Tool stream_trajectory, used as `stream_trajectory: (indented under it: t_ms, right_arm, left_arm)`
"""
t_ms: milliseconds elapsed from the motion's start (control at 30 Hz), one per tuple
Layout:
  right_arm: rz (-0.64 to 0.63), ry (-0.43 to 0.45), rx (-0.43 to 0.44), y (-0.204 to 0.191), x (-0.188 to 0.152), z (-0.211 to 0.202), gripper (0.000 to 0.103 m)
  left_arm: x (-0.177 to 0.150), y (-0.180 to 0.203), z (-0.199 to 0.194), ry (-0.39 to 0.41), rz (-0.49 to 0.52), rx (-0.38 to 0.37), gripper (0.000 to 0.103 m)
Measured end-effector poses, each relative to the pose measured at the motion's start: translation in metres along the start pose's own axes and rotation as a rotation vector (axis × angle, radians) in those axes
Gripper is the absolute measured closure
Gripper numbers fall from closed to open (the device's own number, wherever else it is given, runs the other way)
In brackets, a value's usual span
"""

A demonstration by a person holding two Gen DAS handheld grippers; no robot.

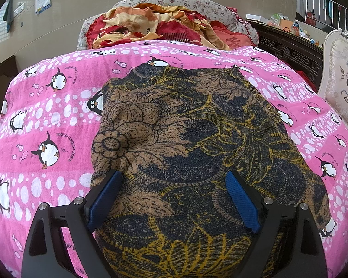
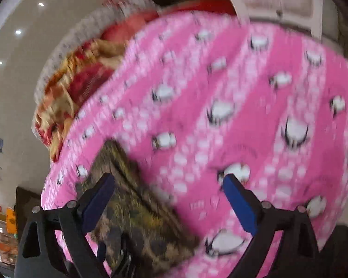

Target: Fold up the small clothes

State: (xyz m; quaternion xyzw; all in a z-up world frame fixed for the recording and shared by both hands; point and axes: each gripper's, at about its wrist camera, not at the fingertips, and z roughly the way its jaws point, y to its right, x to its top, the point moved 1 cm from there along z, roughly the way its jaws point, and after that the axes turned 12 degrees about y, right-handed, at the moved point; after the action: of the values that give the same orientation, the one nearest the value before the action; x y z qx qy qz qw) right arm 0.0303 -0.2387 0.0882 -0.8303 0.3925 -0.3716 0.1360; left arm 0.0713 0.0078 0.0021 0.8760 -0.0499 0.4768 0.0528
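A small brown, black and yellow floral garment (image 1: 188,139) lies folded flat on the pink penguin-print sheet (image 1: 46,115). My left gripper (image 1: 174,197) is open, its blue pads (image 1: 104,201) spread just above the garment's near part, holding nothing. In the blurred right wrist view the same garment (image 2: 136,208) shows at lower left on the pink sheet (image 2: 243,115). My right gripper (image 2: 169,199) is open and empty, tilted, with its left pad over the garment's edge.
A red and orange blanket heap (image 1: 155,23) and a floral pillow lie at the far end of the bed. A dark carved headboard (image 1: 290,51) and a pale upholstered chair (image 1: 341,88) stand at the right. The right wrist view is motion-blurred.
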Motion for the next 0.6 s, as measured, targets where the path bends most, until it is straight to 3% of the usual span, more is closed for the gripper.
stream_trajectory:
  t_ms: [100,333,533,600]
  right_arm:
    - [-0.019,-0.040,0.027,-0.003,-0.006,0.003,0.006]
    - [0.007,-0.137,0.284,-0.008,-0.008,0.018,0.006]
    - [0.004,-0.223,0.421,-0.019,-0.024,0.019,0.006]
    - [0.024,-0.248,0.424,-0.019,-0.031,0.021,0.006]
  left_arm:
    - [0.000,0.000,0.000,0.000,0.000,0.000,0.029]
    - [0.000,0.000,0.000,0.000,0.000,0.000,0.029]
    - [0.000,0.000,0.000,0.000,0.000,0.000,0.029]
    - [0.000,0.000,0.000,0.000,0.000,0.000,0.029]
